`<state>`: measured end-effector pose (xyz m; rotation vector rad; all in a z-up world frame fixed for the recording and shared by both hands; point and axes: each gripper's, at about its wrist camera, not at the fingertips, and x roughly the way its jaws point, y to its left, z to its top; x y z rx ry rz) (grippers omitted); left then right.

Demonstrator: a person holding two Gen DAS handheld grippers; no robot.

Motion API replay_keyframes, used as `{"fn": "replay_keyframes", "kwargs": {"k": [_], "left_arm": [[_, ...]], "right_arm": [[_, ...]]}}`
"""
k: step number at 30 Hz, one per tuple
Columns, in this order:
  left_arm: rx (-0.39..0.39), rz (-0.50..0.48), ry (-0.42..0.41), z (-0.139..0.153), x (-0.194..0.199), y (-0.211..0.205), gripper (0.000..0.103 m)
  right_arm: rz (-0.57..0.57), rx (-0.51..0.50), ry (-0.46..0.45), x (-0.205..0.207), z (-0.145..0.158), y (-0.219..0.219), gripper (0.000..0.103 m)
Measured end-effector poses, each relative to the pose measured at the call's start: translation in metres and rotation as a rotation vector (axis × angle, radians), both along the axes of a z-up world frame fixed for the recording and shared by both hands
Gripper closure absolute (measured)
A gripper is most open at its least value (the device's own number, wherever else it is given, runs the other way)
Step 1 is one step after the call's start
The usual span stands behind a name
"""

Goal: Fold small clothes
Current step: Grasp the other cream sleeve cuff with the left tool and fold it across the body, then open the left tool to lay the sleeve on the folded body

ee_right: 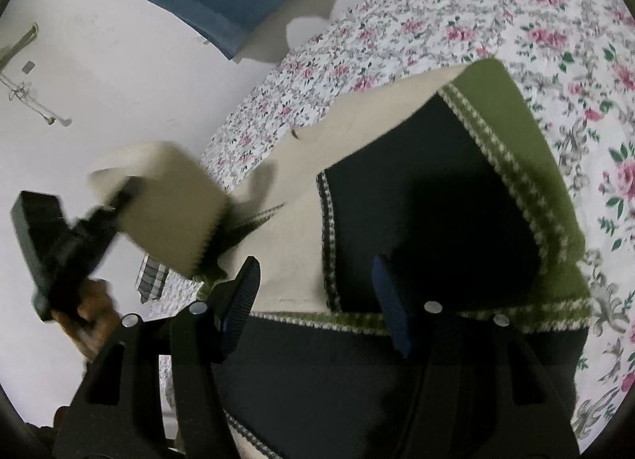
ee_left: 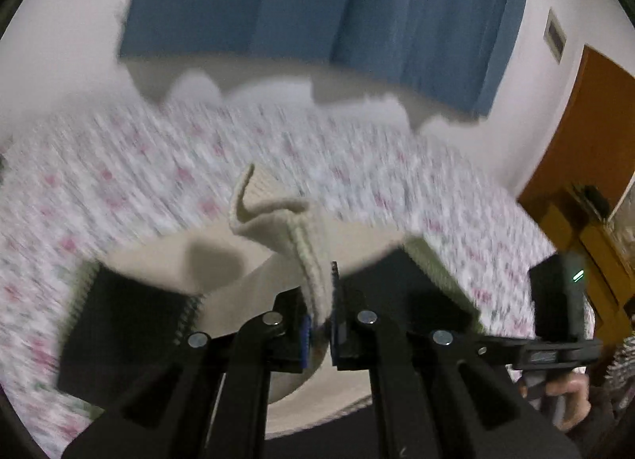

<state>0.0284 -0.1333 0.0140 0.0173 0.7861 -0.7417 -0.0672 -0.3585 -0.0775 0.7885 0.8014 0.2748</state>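
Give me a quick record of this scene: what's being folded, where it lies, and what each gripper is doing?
garment: knit sweater in cream, black and green blocks with checked trim
surface: bed with floral sheet
left gripper: shut on a cream knit part of the sweater, lifted off the bed
right gripper: open above the sweater, nothing between its fingers
backdrop: blue curtain, white wall, brown door
fold status: underway, sweater not yet neatly folded

We see a bed with a floral bedspread [ee_right: 456,22]; the knitted garment [ee_right: 397,189] in cream, black and green lies directly on it, below the headboard [ee_right: 278,34].
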Motion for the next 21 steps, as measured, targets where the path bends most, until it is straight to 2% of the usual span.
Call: {"fn": "replay_keyframes", "kwargs": {"k": [3, 7, 9, 11, 13, 17, 21], "left_arm": [[0.061, -0.034, 0.06, -0.04, 0.001, -0.027, 0.096], [0.113, -0.079, 0.074, -0.06, -0.015, -0.048, 0.094], [0.127, -0.1, 0.04, -0.055, -0.026, -0.051, 0.086], [0.095, -0.107, 0.022, -0.045, -0.027, -0.048, 0.065], [0.066, -0.103, -0.003, -0.033, -0.033, -0.038, 0.054], [0.058, -0.058, -0.081, -0.014, -0.041, -0.001, 0.048], [0.102, 0.061, -0.12, -0.012, -0.034, 0.057, 0.045]], "right_arm": [[0.0, 0.027, 0.004, -0.002, -0.006, 0.0, 0.045], [0.014, 0.074, 0.014, -0.001, -0.013, 0.0, 0.044], [0.011, 0.084, 0.015, -0.001, -0.014, -0.001, 0.044], [0.007, 0.105, 0.016, -0.001, -0.014, -0.003, 0.044], [0.006, 0.136, 0.019, -0.001, -0.013, -0.005, 0.044], [0.002, 0.176, 0.01, 0.006, -0.007, -0.004, 0.044], [-0.017, 0.178, 0.071, 0.019, -0.013, -0.001, 0.044]]}}
